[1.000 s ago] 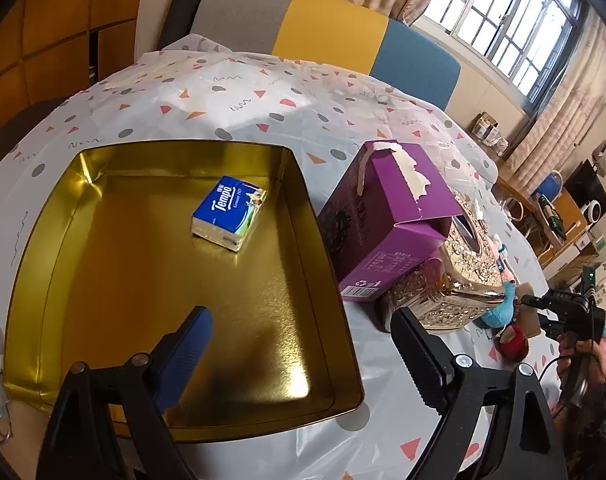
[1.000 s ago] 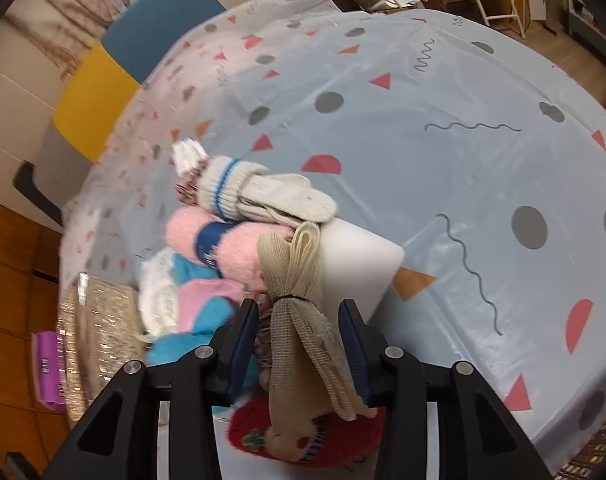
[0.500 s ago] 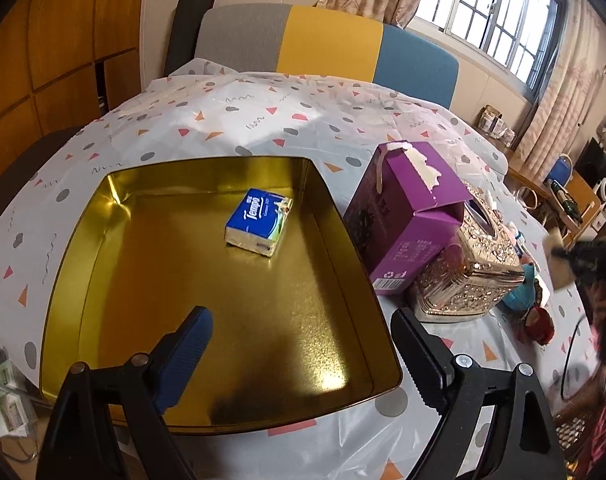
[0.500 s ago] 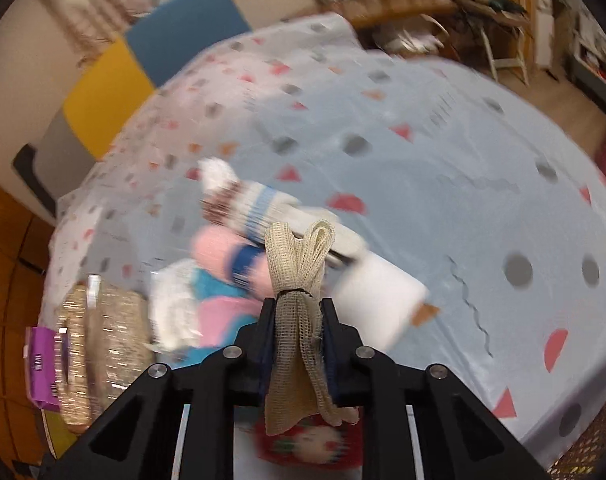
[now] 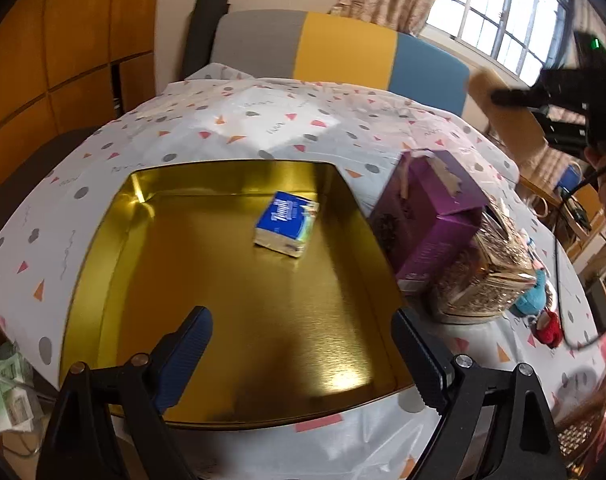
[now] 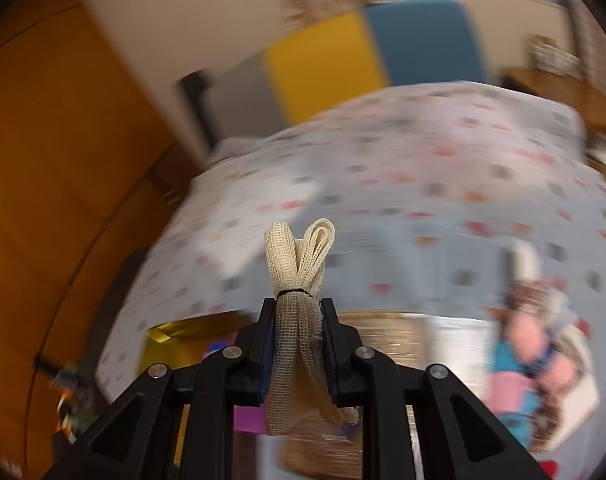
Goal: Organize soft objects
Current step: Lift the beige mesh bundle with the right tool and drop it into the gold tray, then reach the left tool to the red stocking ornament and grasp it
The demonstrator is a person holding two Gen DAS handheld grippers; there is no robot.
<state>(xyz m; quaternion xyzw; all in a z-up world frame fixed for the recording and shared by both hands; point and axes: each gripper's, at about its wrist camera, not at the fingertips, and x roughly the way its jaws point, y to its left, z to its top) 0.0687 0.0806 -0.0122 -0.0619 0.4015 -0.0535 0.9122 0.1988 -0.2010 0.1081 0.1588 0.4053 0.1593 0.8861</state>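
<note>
Beige mesh cloth (image 6: 297, 320), folded and tied with a thin black band, sits pinched between the closed fingers of the right gripper (image 6: 297, 312), which have just been closing onto it, and it is held up in the air above the patterned tabletop (image 6: 383, 220). Over the gold tray (image 5: 115, 240), the left gripper (image 5: 303, 320) hangs with its fingers wide apart and nothing between them. A blue tissue pack (image 5: 286, 223) lies inside that tray, with a purple box (image 5: 427, 216) just beside the tray's right wall.

Only legible-ish print I get is white brand lettering on the blue tissue pack (image 5: 287, 224), lying in the gold tray (image 5: 115, 240) near its far right corner. Too blurred to spell out. Print low on the purple box (image 5: 435, 216) is unreadable too.
</note>
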